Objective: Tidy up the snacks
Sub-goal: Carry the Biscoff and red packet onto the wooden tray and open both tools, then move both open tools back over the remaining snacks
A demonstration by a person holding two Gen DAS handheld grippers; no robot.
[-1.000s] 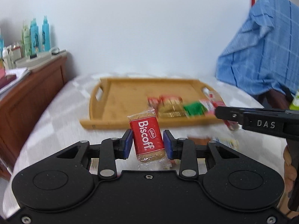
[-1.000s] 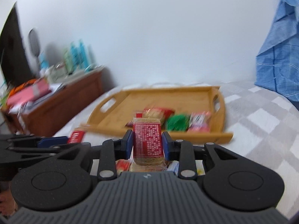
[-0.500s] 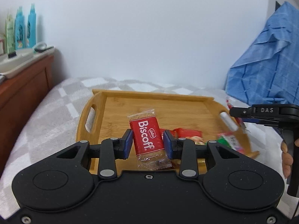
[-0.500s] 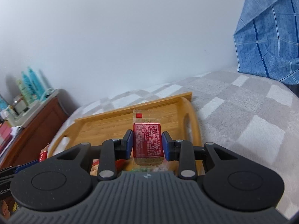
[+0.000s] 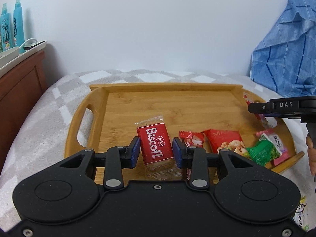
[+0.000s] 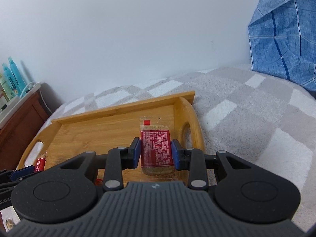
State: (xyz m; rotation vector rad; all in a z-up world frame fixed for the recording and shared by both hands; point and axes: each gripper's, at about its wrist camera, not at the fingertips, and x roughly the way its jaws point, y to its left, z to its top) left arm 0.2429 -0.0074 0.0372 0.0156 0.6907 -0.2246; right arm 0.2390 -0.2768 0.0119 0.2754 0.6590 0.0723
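Note:
My left gripper [image 5: 156, 151] is shut on a red Biscoff biscuit packet [image 5: 155, 148], held over the near middle of a wooden tray [image 5: 158, 106]. My right gripper [image 6: 156, 152] is shut on a second Biscoff packet [image 6: 156, 148], printed back side up, held over the tray's right end [image 6: 189, 114]. In the left wrist view the right gripper [image 5: 262, 108] shows at the right with its packet edge-on. Several snacks lie in the tray's near right: a red-white candy [image 5: 192, 139], a red nut packet [image 5: 224, 142], a green packet [image 5: 260, 154] and a pink packet [image 5: 276, 142].
The tray sits on a grey-white checked blanket [image 6: 246, 118]. A wooden cabinet [image 5: 17, 83] with blue bottles [image 5: 11, 27] stands at the left. A blue cloth [image 5: 286, 55] hangs at the right. A loose snack packet [image 5: 301, 215] lies off the tray, near right.
Both grippers moved forward over the tray, each keeping its Biscoff packet. The left went toward the tray's middle, the right toward its right end.

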